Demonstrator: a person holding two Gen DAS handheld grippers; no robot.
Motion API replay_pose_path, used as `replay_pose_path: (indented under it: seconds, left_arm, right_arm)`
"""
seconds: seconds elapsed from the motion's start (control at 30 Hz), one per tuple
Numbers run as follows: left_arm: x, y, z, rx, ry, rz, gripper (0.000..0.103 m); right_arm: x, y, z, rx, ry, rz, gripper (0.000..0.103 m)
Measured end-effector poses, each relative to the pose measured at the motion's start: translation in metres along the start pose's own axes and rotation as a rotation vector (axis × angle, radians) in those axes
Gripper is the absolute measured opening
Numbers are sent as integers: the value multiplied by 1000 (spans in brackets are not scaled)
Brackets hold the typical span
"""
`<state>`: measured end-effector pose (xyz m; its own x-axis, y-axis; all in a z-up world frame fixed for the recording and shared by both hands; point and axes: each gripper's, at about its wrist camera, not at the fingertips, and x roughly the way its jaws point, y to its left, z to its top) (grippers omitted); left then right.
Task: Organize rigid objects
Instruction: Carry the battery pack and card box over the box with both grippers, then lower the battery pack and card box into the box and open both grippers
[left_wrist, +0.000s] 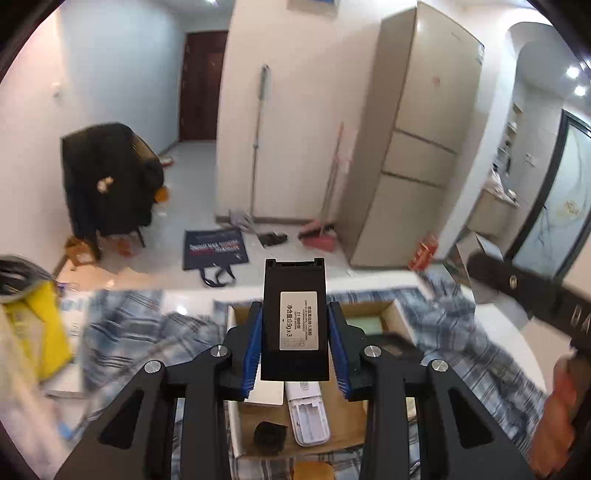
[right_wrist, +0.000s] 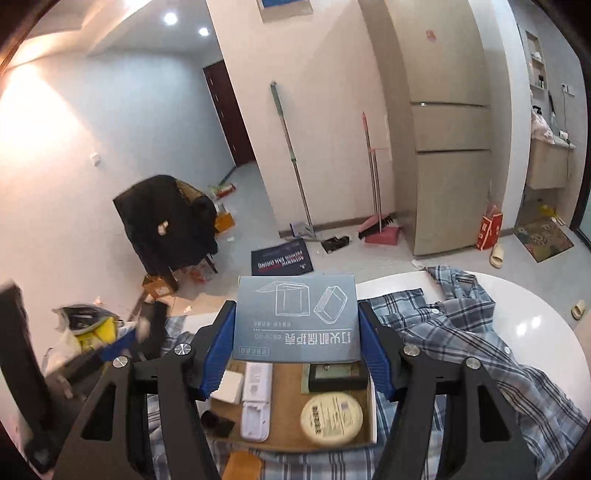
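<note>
Two grippers hang above an open cardboard box (right_wrist: 288, 398) that sits on a plaid shirt (right_wrist: 461, 325) spread over a white table (right_wrist: 535, 321). The left gripper (left_wrist: 295, 332) is clamped on a slim black case (left_wrist: 294, 321) with a white label (printed side up), held upright over the box. The right gripper (right_wrist: 297, 332) grips a flat grey carton (right_wrist: 295, 317) by its side edges, also above the box. Inside the box lie a white remote (right_wrist: 255, 402), a round cream tin (right_wrist: 331, 417), a small black cube (right_wrist: 218, 422), a white adapter (right_wrist: 229, 387) and a dark framed item (right_wrist: 338, 376).
</note>
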<state>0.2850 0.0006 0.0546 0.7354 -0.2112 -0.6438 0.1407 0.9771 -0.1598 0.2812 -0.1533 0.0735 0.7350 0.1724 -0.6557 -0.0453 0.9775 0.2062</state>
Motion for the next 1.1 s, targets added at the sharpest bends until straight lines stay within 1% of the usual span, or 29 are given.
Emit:
replay_pose_path:
  seconds: [0.03, 0.07, 0.1, 0.13, 0.17, 0.23, 0.33, 0.4, 0.43, 0.5, 0.53, 0.57, 0.7, 0.8, 0.93, 1.0, 1.07, 1.1]
  left_arm:
    - [13, 3, -4, 3, 24, 12, 36]
    - [27, 6, -7, -3, 56, 19, 36]
    - [37, 9, -10, -13, 71, 14, 36]
    - [49, 13, -12, -19, 88, 8, 36]
    - [56, 14, -15, -15, 101, 17, 36]
    - [72, 13, -21, 7, 129, 40, 36]
    - [85, 7, -30, 44, 135, 44, 36]
    - [94, 5, -36, 72, 144, 25, 36]
    - [99, 5, -39, 69, 164, 26, 36]
    - [104, 9, -41, 49, 190, 49, 36]
    - [107, 10, -42, 46, 202, 57, 36]
    - [109, 12, -43, 43, 214, 66, 36]
    - [111, 16, -45, 26, 241, 74, 36]
    - [111, 16, -48, 38, 253, 80, 36]
    - [110, 14, -50, 40, 262, 86, 36]
    - [111, 13, -49, 47, 261, 87, 36]
    - [108, 12, -47, 45, 243, 81, 36]
    - [105, 12, -46, 46, 230, 74, 36]
  right_arm:
    - [7, -1, -8, -9, 34, 25, 62]
    - [14, -2, -16, -13, 55, 70, 62]
    - [22, -2, -23, -13, 74, 100, 62]
    - [34, -2, -28, -17, 111, 91, 62]
    - [43, -3, -30, -21, 136, 81, 62]
    - [57, -12, -32, 2, 150, 67, 62]
    - [72, -25, -35, -5, 166, 7, 62]
    - [80, -34, -35, -2, 186, -8, 62]
    - [82, -37, -35, 0, 204, 4, 62]
    - [90, -40, -35, -7, 266, 79, 62]
    - [88, -37, -36, -4, 275, 99, 62]
    - [87, -35, -36, -3, 269, 95, 62]
    - [83, -28, -35, -61, 226, 22, 62]
    - [87, -36, -35, -29, 232, 22, 62]
    - [93, -42, -35, -18, 232, -29, 62]
    - [95, -47, -34, 2, 235, -10, 62]
    - [98, -53, -34, 40, 249, 60, 62]
    - [99, -55, -35, 38, 247, 63, 62]
